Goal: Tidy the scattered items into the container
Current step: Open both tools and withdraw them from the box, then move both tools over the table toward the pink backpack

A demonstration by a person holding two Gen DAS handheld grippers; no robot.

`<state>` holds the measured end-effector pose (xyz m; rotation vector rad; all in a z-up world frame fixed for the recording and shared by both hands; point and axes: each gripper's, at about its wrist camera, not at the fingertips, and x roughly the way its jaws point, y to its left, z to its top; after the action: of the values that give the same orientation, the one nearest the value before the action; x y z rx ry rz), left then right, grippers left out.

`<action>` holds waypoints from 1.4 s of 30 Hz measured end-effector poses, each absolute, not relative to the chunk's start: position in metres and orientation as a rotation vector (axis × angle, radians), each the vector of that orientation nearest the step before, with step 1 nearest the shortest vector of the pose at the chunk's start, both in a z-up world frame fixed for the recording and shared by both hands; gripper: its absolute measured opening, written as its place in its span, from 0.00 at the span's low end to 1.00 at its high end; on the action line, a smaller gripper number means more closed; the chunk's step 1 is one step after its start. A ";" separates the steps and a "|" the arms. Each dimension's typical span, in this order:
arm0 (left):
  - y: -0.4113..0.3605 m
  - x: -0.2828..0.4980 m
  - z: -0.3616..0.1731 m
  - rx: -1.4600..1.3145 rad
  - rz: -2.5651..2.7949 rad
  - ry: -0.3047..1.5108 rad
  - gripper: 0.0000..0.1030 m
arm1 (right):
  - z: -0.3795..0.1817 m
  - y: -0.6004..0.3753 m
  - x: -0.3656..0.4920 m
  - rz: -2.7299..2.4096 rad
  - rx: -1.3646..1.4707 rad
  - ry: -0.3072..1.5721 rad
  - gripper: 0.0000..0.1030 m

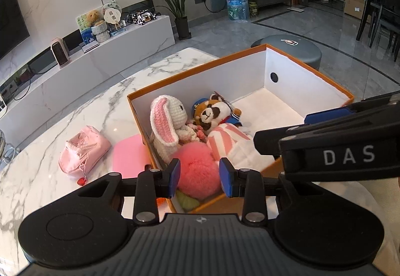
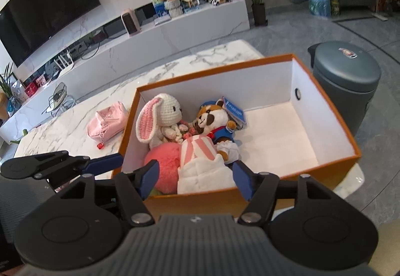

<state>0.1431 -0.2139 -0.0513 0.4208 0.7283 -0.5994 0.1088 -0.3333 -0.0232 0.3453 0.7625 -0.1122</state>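
Observation:
An orange box [image 1: 200, 65] [image 2: 325, 168] with white inside stands on the marble table. In it lie a crocheted white rabbit [image 1: 170, 118] [image 2: 162, 121], a raccoon plush [image 1: 215, 113] [image 2: 215, 123], a pink-and-white striped plush [image 1: 232, 143] [image 2: 200, 161] and a fluffy pink ball [image 1: 197, 171] [image 2: 165, 163]. A pink pouch [image 1: 82, 151] [image 2: 108, 121] lies on the table left of the box. My left gripper [image 1: 200, 177] is open above the pink ball. My right gripper [image 2: 196, 181] is open over the box's near edge, above the striped plush.
A flat pink item [image 1: 130, 156] lies against the box's left wall. A grey round stool [image 2: 347, 76] stands behind the box on the right. A white TV bench [image 2: 175, 26] with a TV [image 2: 45, 8] runs along the far wall.

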 end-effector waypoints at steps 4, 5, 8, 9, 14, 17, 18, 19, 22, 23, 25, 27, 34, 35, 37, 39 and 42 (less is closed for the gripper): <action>-0.210 0.132 -0.046 0.417 -0.607 0.703 0.39 | -0.021 -0.330 0.094 -0.126 0.351 0.753 0.67; -0.209 0.130 -0.044 0.415 -0.607 0.698 0.39 | -0.021 -0.329 0.092 -0.127 0.349 0.753 0.67; -0.203 0.124 -0.042 0.411 -0.599 0.687 0.39 | -0.018 -0.321 0.086 -0.119 0.338 0.744 0.68; -0.200 0.123 -0.041 0.407 -0.595 0.684 0.40 | -0.017 -0.318 0.084 -0.114 0.333 0.740 0.68; -0.184 0.116 -0.039 0.392 -0.561 0.664 0.50 | -0.014 -0.301 0.080 -0.088 0.309 0.727 0.70; -0.173 0.114 -0.038 0.379 -0.535 0.650 0.52 | -0.013 -0.290 0.079 -0.073 0.293 0.715 0.70; -0.169 0.114 -0.037 0.371 -0.524 0.647 0.53 | -0.013 -0.286 0.079 -0.071 0.287 0.709 0.70; -0.165 0.114 -0.037 0.363 -0.514 0.643 0.56 | -0.012 -0.282 0.079 -0.069 0.283 0.702 0.70; -0.153 0.115 -0.035 0.341 -0.488 0.634 0.58 | -0.010 -0.271 0.078 -0.066 0.277 0.679 0.76; -0.150 0.116 -0.034 0.334 -0.486 0.631 0.59 | -0.009 -0.268 0.078 -0.063 0.277 0.671 0.77; -0.143 0.115 -0.033 0.323 -0.484 0.623 0.61 | -0.007 -0.262 0.078 -0.057 0.270 0.662 0.77; -0.138 0.116 -0.033 0.320 -0.481 0.623 0.61 | -0.006 -0.257 0.079 -0.050 0.260 0.657 0.77; -0.122 0.120 -0.034 0.319 -0.445 0.627 0.61 | -0.006 -0.242 0.084 -0.034 0.268 0.667 0.77; -0.120 0.121 -0.034 0.316 -0.444 0.631 0.61 | -0.006 -0.240 0.085 -0.032 0.269 0.670 0.77; -0.114 0.123 -0.035 0.313 -0.436 0.641 0.61 | -0.007 -0.235 0.089 -0.028 0.265 0.679 0.77; -0.108 0.125 -0.036 0.309 -0.421 0.649 0.61 | -0.008 -0.230 0.092 -0.027 0.254 0.684 0.77; -0.099 0.130 -0.038 0.309 -0.393 0.654 0.62 | -0.010 -0.224 0.097 -0.027 0.245 0.691 0.77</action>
<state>0.1297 -0.0990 -0.0385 0.3088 0.6538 -0.3934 0.0971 -0.2236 -0.0100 0.2450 0.6913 -0.0268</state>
